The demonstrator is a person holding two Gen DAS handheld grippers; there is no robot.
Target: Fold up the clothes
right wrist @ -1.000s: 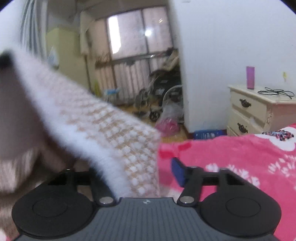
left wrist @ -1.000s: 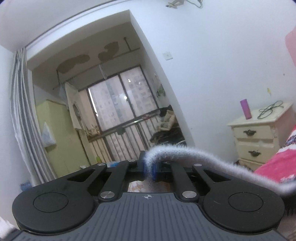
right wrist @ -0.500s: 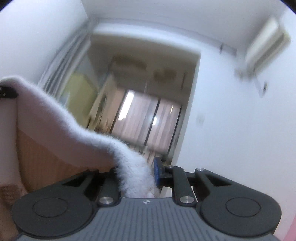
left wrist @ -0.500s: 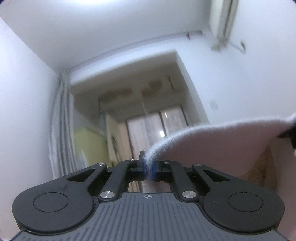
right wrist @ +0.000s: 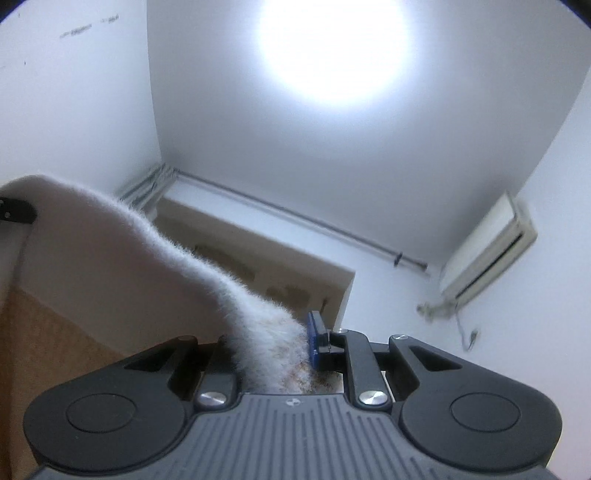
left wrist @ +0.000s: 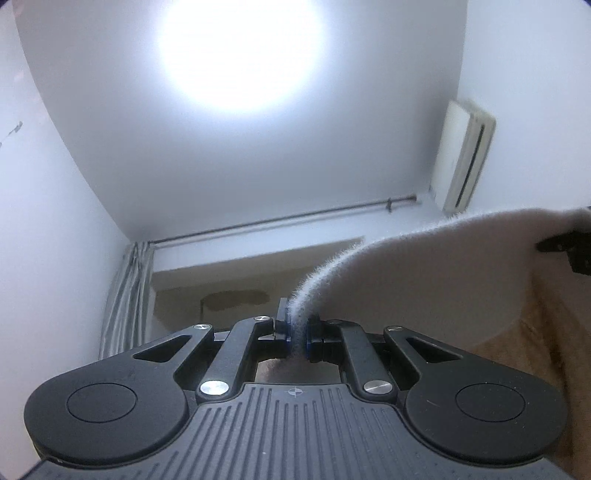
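Two grippers tilt toward the ceiling: left gripper (left wrist: 297,334) clamps the fuzzy white garment (left wrist: 424,273) edge, right gripper (right wrist: 275,350) pinches a thicker fold, garment stretched between them.

No readable writing in either view.
Each gripper body carries only a small crosshair mark at its front edge, with no letters or numbers; the faint dark scuffs on the wall (right wrist: 77,29) in the right wrist view are too blurred to read as text.
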